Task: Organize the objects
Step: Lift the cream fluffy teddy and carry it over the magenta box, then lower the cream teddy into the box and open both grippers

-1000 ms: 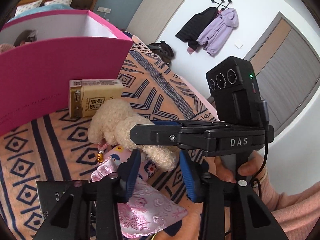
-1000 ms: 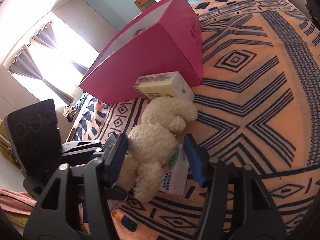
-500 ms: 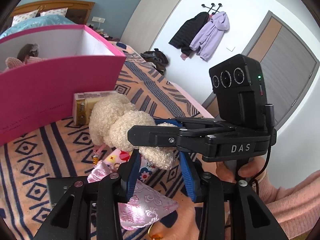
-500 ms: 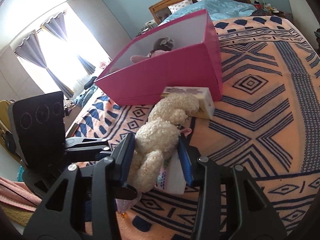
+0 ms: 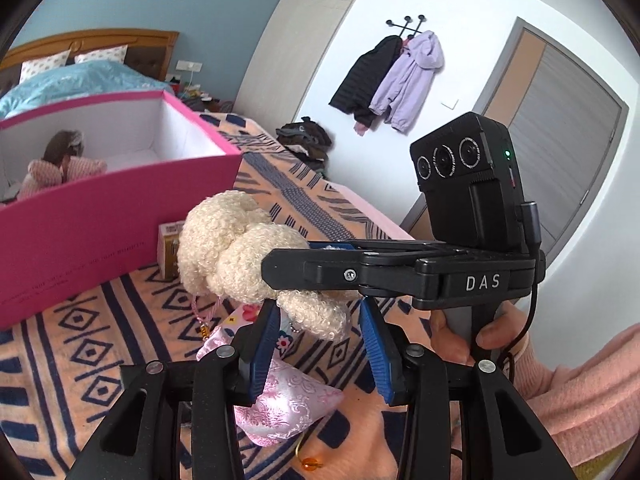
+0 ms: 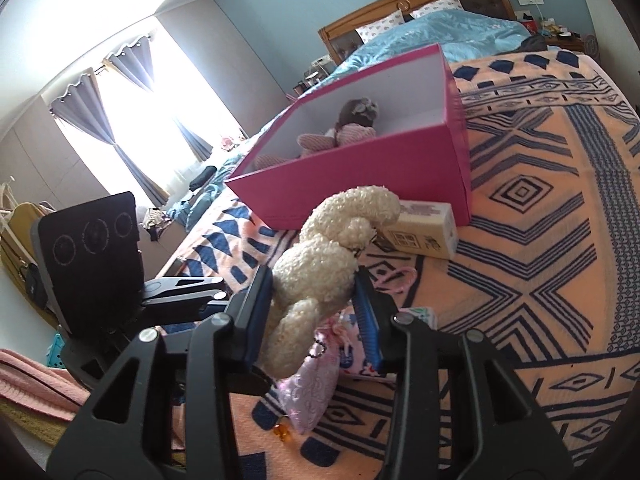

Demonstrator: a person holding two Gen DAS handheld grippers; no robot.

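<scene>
**Now the cream plush toy hangs in the right tongs**

Here the right tongs (image 6: 314,312) are closed on the body of a cream plush toy (image 6: 320,268), one blue pad on each side of it. The toy is in the air above the blanket (image 6: 540,208) of the bed, its head turned toward the pink box (image 6: 360,176) and its legs hanging down behind the pads. From the left camera the same toy (image 5: 240,252) shows in front of the right tool, which a hand (image 5: 472,332) in a pink sleeve holds by the grip.

The left tongs (image 5: 320,344) stand open and hold nothing; the toy's leg hangs near them but I cannot tell if it touches a pad.

Under the toy a pink satin pouch (image 6: 308,384) lies on the blanket, and beside it a small flowered packet (image 5: 280,336). A yellow carton (image 6: 424,232) lies just beside the front wall of the pink box. The box is open at the top, and inside it sits a doll (image 6: 348,124) with brown hair and pink clothes, near the far wall.

Two jackets (image 5: 392,80) hang on the white wall.
</scene>
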